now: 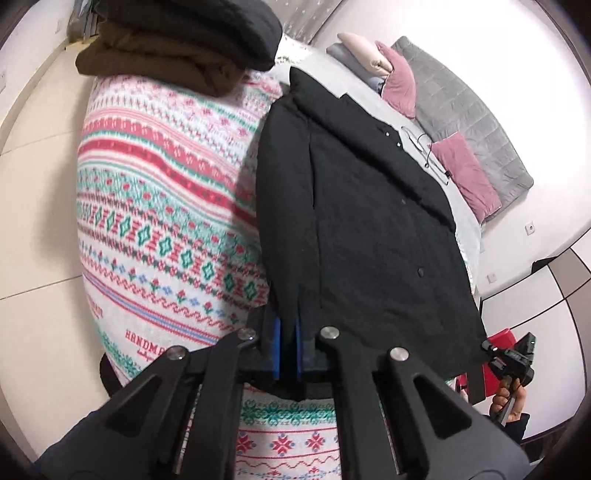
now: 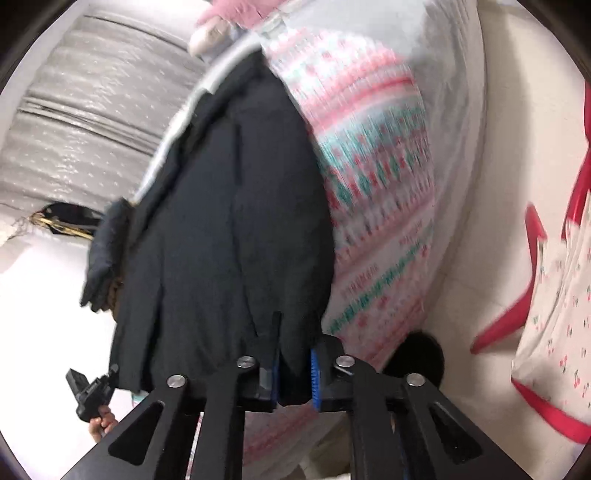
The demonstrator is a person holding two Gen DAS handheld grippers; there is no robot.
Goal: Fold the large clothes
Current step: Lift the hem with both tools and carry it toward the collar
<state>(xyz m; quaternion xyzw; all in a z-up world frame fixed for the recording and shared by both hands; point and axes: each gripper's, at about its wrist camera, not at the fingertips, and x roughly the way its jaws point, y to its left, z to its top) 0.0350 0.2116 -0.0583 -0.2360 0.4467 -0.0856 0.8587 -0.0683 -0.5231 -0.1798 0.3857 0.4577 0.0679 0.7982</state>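
A large black coat [image 1: 354, 221] lies stretched out on a bed covered by a red, green and white patterned blanket [image 1: 166, 206]. My left gripper [image 1: 288, 350] is shut on the coat's near hem at its left corner. My right gripper [image 2: 293, 380] is shut on the coat [image 2: 229, 240] hem at the other corner; it also shows at the lower right of the left wrist view [image 1: 511, 360]. The left gripper shows at the lower left of the right wrist view [image 2: 90, 391]. The hem hangs lifted off the blanket [image 2: 376, 206].
Folded brown [image 1: 155, 62] and black [image 1: 207, 29] clothes are stacked at the bed's far left. Pink pillows [image 1: 465, 173], a grey quilt [image 1: 465, 110] and a wire hanger [image 1: 424, 151] lie at the head. A red-trimmed cherry-print bag [image 2: 554, 314] stands on the floor at right.
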